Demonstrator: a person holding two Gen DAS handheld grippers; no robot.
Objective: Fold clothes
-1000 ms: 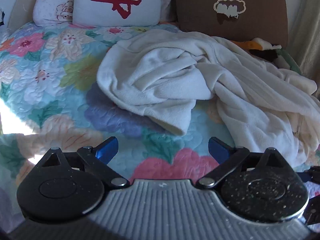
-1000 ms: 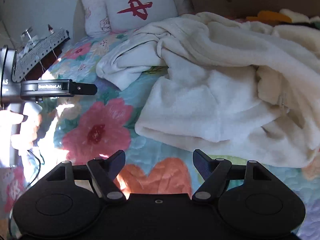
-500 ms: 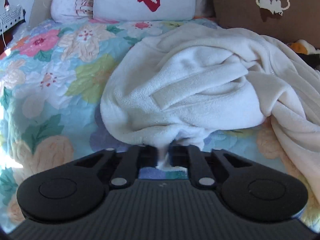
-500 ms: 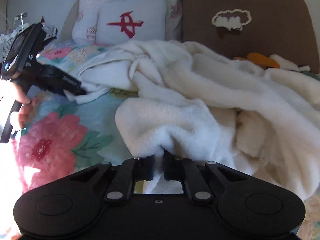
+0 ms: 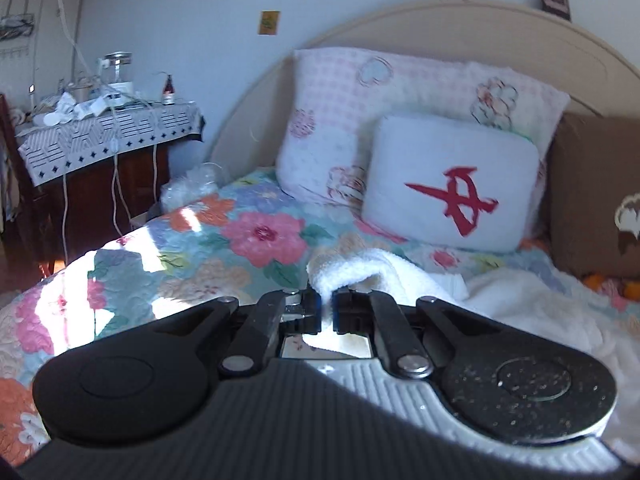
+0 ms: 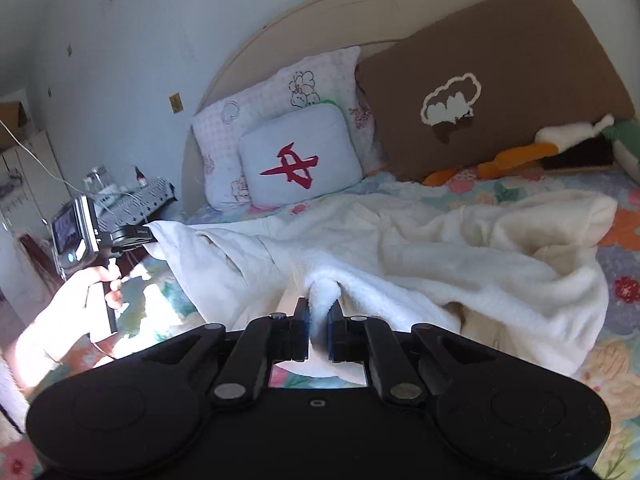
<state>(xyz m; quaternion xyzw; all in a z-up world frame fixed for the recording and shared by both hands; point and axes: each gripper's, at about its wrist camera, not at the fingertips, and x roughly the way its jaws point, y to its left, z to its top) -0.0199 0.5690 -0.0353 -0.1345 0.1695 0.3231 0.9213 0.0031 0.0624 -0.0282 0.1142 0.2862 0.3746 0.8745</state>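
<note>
Both tools pinch small tufts of the white fleece garment [image 6: 420, 248]: the left tool [image 5: 328, 312] and the right tool [image 6: 318, 334]. Such shallow bites could slip free if the heavy bulk drags on the floral bedspread [image 5: 224, 248].

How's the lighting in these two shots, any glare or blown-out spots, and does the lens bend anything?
Left wrist view: hard sunlight blows out patches of the floral quilt, and the left gripper is half in shadow. Right wrist view: the hand is overexposed and the headboard bows with fisheye distortion.

Floral quilt [image 5: 260, 236] across the bed; white pillow [image 5: 452, 196] with red mark against pink pillow [image 5: 332, 120], beside brown cushion [image 6: 480, 80]. Cluttered nightstand [image 5: 104, 136] left of headboard [image 5: 440, 20].
</note>
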